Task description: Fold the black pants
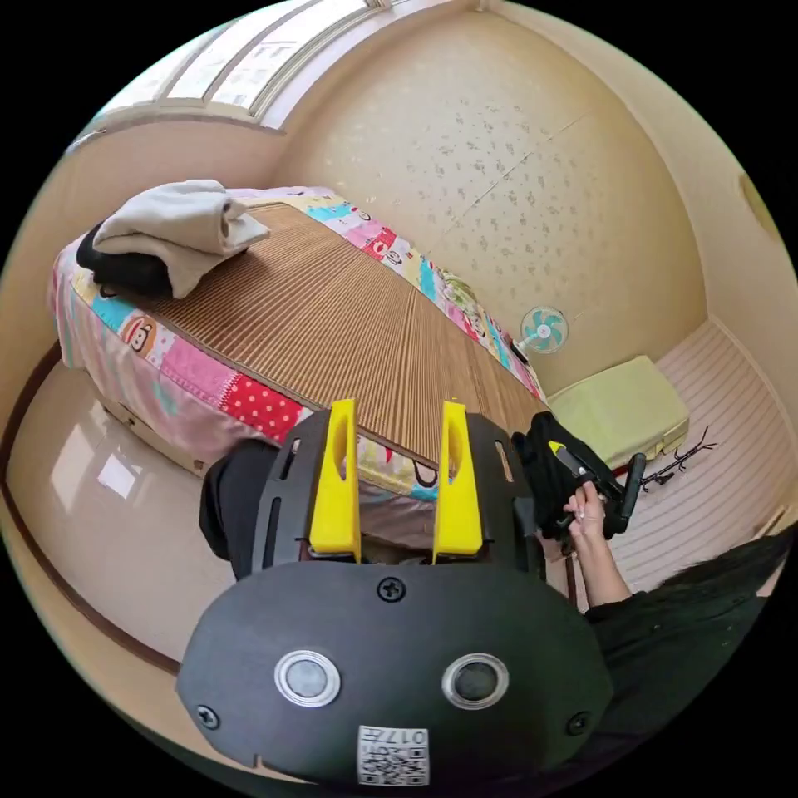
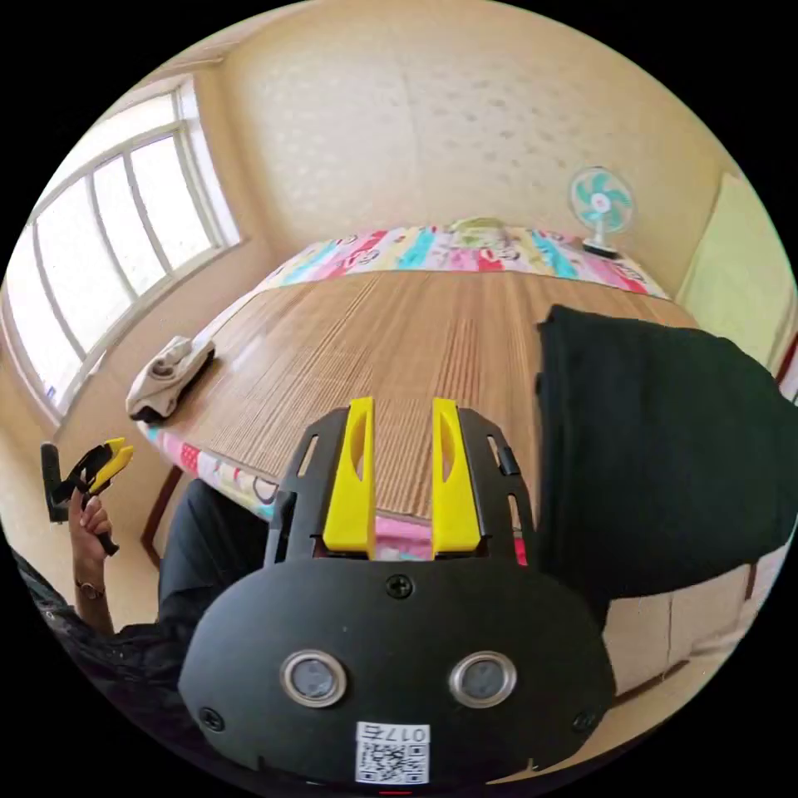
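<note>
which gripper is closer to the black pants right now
Right. The right gripper hangs open just beside the black pants, which drape over the bed's near edge. The left gripper, also open, is further along the bed, toward the folded clothes.

Both views are brightly lit by daylight from the window; straight lines are bent at the fisheye edges.

Matt black cloth pants lie on a ribbed woven mat; glossy floor.
</note>
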A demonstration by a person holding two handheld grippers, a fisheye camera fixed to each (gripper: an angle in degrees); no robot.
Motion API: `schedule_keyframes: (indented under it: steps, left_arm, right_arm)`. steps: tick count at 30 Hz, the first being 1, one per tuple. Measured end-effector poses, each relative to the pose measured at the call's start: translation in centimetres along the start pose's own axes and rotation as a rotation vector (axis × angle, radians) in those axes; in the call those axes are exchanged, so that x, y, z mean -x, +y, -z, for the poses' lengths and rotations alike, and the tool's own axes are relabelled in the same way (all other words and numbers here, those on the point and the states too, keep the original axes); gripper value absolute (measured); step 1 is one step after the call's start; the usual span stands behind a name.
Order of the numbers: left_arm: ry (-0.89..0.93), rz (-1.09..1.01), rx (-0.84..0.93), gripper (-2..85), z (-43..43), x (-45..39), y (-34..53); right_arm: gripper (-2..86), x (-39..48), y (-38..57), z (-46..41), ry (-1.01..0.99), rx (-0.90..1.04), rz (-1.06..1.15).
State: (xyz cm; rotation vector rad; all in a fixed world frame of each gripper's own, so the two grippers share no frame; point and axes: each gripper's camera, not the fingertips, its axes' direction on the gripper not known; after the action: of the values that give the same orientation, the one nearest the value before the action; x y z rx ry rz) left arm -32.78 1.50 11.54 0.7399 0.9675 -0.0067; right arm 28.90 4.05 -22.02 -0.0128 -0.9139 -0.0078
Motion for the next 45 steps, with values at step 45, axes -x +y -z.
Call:
schedule_keyframes:
  steps: [45]
  left_arm:
    - [0.029, -0.501, 0.439, 16.7, -31.5, -22.5, 2.9]
  right_arm:
    - [3.5, 3.5, 13.3, 5.5, -0.557, 0.247, 0.09]
